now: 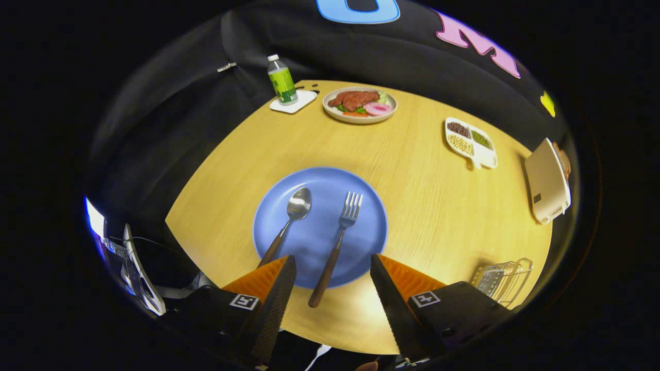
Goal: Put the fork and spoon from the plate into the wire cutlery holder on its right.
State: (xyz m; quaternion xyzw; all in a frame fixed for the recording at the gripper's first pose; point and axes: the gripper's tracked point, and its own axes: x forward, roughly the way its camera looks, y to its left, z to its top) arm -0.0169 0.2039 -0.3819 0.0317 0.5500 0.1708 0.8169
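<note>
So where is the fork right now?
In the gripper view the fork lies on the blue plate, right of the spoon, with its brown handle poking off the rim between the open gripper fingers.

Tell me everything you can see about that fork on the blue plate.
The silver metal fork with a dark brown wooden-looking handle lies flat on the round blue plate, tines pointing away, beside the matching spoon without touching it. Its handle end overhangs the plate's near rim above the wooden table. It sits between the open gripper's orange fingers, untouched.
</note>
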